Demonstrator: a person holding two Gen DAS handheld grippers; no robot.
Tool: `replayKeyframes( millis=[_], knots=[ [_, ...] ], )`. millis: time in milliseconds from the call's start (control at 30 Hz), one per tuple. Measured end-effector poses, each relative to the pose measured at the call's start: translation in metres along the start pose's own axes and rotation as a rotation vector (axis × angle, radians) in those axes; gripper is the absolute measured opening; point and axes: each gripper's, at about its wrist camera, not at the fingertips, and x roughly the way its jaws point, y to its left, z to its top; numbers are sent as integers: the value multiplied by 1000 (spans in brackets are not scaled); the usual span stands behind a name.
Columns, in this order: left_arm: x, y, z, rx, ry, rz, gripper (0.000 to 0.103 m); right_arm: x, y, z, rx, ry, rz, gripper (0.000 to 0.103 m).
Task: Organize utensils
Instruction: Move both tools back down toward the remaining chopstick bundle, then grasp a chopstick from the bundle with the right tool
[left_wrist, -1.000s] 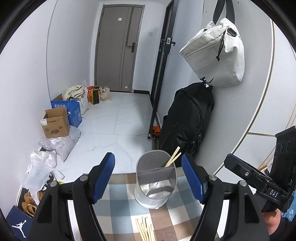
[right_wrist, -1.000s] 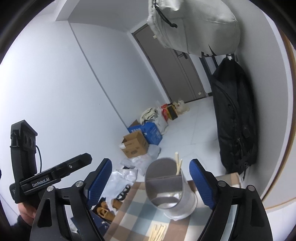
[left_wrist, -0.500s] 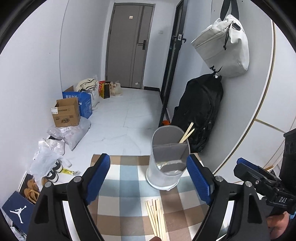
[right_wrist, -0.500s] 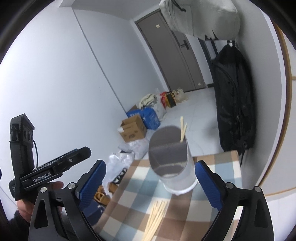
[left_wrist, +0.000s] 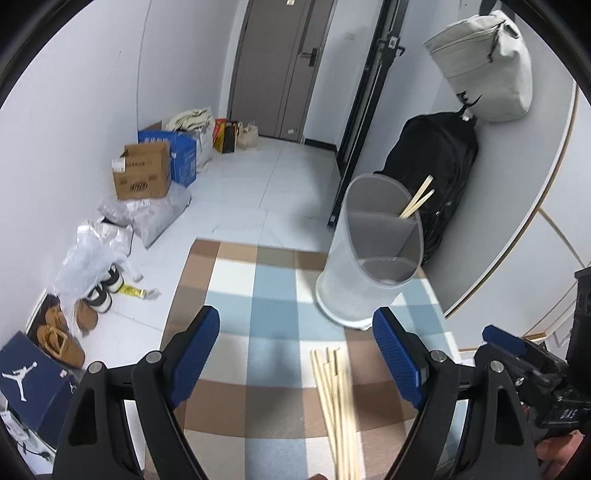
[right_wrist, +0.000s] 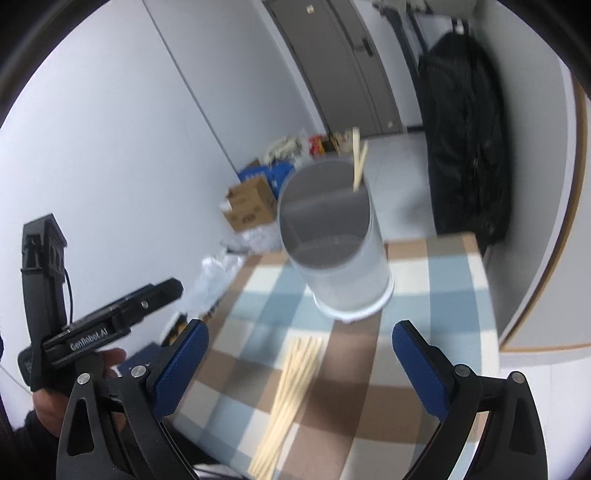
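Note:
A grey divided utensil holder (left_wrist: 373, 254) stands at the far right of the checkered tablecloth (left_wrist: 266, 295); two wooden chopsticks (left_wrist: 419, 201) lean in its far compartment. A bundle of loose wooden chopsticks (left_wrist: 338, 402) lies on the cloth in front of it. My left gripper (left_wrist: 295, 354) is open and empty, above the cloth, with the bundle between its fingers toward the right one. In the right wrist view the holder (right_wrist: 332, 243) and the bundle (right_wrist: 291, 384) show again; my right gripper (right_wrist: 299, 354) is open and empty above the bundle.
A black backpack (left_wrist: 436, 177) and a pale bag (left_wrist: 484, 62) hang on the wall behind the holder. Cardboard boxes (left_wrist: 142, 175), plastic bags and shoes lie on the floor at the left. The other gripper's body shows at the right edge (left_wrist: 535, 373).
Both grippers have pulled back and tilted down. The holder now sits farther away and the chopstick bundle on the cloth has come into fuller view. Both grippers stay open.

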Motion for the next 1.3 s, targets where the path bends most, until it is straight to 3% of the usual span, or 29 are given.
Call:
replayKeyframes(
  millis=[133, 200, 433, 500, 600, 800, 1300],
  knots=[
    [9, 10, -10, 0, 16, 22, 82, 28, -4, -16, 8, 112, -19, 96],
    [13, 15, -11, -20, 33, 27, 82, 41, -5, -21, 8, 157, -27, 83],
    [19, 38, -9, -97, 62, 25, 82, 82, -8, -29, 9, 279, -42, 63],
    [22, 43, -8, -123, 76, 14, 82, 97, -7, -31, 4, 320, -41, 48],
    [25, 49, -7, -135, 85, 17, 82, 116, -6, -31, -10, 364, -80, 41],
    [25, 49, -6, -109, 86, 26, 82, 136, -5, -26, -70, 391, -160, 38],
    [24, 54, -3, -113, 93, 18, 82, 159, 12, -25, -183, 428, -263, 37]
  ],
)
